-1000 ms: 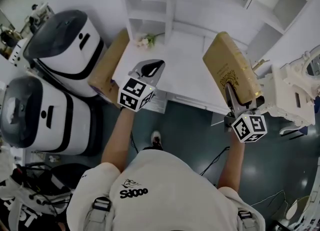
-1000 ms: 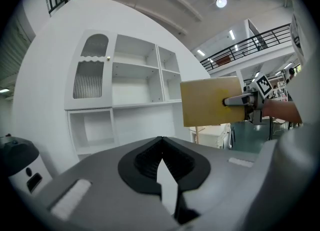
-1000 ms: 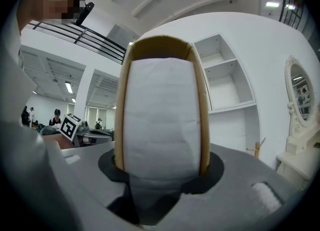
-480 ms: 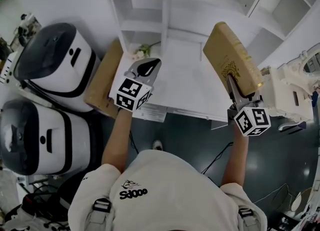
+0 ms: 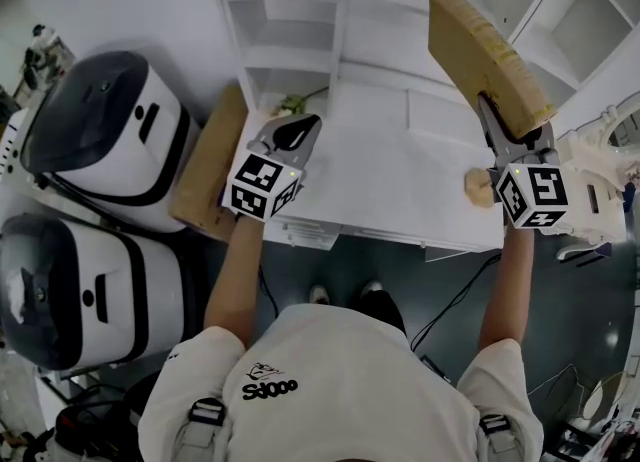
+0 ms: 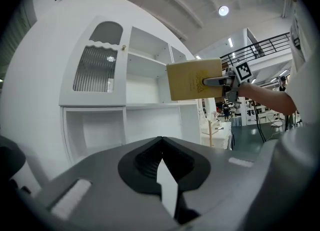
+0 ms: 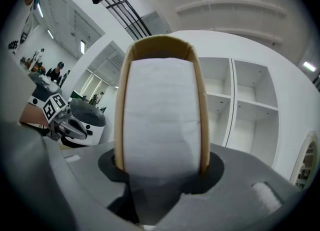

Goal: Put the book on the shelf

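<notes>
My right gripper [image 5: 503, 130] is clamped on the tan book [image 5: 485, 50], holding it in the air before the white shelf [image 5: 285, 30], while my left gripper [image 5: 292, 136] hangs pinched together, empty.

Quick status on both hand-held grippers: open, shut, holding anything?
Left hand-held gripper: closed, nothing between the jaws.
Right hand-held gripper: closed on the book.
</notes>
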The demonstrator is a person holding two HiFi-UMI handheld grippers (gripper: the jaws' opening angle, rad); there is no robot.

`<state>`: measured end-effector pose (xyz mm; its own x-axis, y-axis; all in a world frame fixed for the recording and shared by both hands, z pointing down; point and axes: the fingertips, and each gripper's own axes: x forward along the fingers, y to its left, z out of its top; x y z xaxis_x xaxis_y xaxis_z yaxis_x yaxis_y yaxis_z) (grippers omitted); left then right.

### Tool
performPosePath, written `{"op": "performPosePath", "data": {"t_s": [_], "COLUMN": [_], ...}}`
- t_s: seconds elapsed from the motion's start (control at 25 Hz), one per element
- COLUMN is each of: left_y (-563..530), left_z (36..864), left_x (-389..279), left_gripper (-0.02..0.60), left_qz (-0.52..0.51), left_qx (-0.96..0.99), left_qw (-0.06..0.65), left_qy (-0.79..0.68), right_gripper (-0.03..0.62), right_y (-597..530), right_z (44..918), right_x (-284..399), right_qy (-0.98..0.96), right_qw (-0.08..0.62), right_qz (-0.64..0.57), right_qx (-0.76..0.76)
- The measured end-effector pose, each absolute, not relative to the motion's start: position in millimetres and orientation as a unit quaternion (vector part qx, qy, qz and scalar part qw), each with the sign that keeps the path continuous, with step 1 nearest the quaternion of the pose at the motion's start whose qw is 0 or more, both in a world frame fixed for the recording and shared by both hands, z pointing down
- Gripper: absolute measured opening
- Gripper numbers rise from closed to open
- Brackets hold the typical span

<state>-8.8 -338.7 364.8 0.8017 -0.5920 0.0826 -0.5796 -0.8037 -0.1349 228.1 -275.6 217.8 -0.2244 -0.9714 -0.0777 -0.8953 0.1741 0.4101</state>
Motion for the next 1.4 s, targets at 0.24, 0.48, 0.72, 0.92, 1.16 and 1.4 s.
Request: {"op": "performPosePath", "data": {"t_s": [0.24,0.48,0.72,0.92,1.16,1.4], "left_y": [-361,-395,-430,-452,-473,-486], "left_z": [368,368,370,377,386,398], "left_x": [-14,-34,-35,-28,-26,-16], "left_gripper": [0.017,0.017,0.017,0.017,0.018,0.032], "left_qz": [-0.065,-0.067,-0.065,-0.072,-0.082,-0.084], "left_qx": [-0.943,-0.928,-0.921,-0.920,-0.917,-0.923], "left_qw": [0.046,0.047,0.034,0.029,0.019,0.008], "left_qy": [0.323,0.362,0.382,0.385,0.390,0.376], "right_gripper": [0.225,0.227,0.227,0.229,0.230,0.295], "right_y": [-335,-391,-443,-487,-529,-553], "right_z": [199,181,176,189,213,249], "right_x": [223,211,211,213,218,191], "right_qy": [-0.755,-0.747,-0.729,-0.668,-0.567,-0.581], "right_qw": [0.146,0.163,0.211,0.328,0.460,0.520], "right_qz": [-0.222,-0.267,-0.293,-0.358,-0.428,-0.449], "right_qx": [0.599,0.587,0.581,0.564,0.532,0.436]}}
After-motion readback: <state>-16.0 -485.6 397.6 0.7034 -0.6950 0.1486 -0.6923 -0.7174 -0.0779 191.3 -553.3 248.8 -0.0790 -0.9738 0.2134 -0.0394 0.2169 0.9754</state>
